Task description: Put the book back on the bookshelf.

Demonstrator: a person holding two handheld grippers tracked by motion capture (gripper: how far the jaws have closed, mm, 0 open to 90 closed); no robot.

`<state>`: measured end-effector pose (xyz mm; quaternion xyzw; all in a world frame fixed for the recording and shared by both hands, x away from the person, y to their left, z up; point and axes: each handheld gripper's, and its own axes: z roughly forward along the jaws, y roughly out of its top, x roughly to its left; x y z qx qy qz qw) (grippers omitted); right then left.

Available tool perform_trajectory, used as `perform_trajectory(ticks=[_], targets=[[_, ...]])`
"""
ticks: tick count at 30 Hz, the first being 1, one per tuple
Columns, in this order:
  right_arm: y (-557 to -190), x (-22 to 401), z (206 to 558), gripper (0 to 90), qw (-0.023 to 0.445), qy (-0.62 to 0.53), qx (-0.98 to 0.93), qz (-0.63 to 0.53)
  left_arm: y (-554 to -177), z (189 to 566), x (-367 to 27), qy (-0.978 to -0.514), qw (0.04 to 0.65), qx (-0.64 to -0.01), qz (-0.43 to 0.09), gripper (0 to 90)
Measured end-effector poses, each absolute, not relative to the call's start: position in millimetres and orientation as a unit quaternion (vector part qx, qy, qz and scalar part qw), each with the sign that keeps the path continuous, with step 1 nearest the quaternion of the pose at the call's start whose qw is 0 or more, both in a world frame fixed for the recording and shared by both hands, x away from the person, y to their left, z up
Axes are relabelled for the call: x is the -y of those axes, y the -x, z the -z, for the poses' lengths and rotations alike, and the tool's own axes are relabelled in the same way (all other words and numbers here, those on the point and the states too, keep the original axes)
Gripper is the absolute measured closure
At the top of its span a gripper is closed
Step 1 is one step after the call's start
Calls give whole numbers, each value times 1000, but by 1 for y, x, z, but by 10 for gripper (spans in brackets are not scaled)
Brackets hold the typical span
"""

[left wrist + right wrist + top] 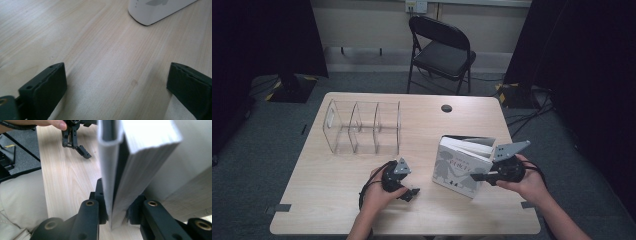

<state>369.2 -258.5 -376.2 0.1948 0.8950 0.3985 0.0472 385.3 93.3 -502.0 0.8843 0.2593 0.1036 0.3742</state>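
— Near the table's (pixel 337 210) right front corner, where's the book (pixel 459 167)?
— Upright, clamped at its fore-edge in my right gripper (pixel 479 176). Left gripper (pixel 411 192) gapes empty. Stiff board, smooth cover; likely to sag open. I'd pinch near the spine.

clear organizer (pixel 363 127), folding chair (pixel 441 51), table (pixel 337 200)

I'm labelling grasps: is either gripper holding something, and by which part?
The right gripper clamps the white hardcover picture book by its edge. The left gripper is open, holding nothing.
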Motion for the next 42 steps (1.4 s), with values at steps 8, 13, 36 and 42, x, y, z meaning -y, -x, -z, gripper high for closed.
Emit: perform_trajectory(ticks=[8, 13, 36, 42], targets=[[-371, 259, 376, 731, 34, -195, -895, -400, -385, 502, -93, -885, 372, -259, -102, 0], [-371, 259, 377, 685, 34, -197, -894, -402, -385, 502, -93, -887, 371, -257, -103, 0], [-374, 265, 379, 496, 35, -213, -893, -395, -387, 482, -83, -912, 324, -240, -69, 166], [-373, 268, 377, 474, 41, -214, -894, -392, -391, 465, -80, -925, 306, -220, -54, 164]])
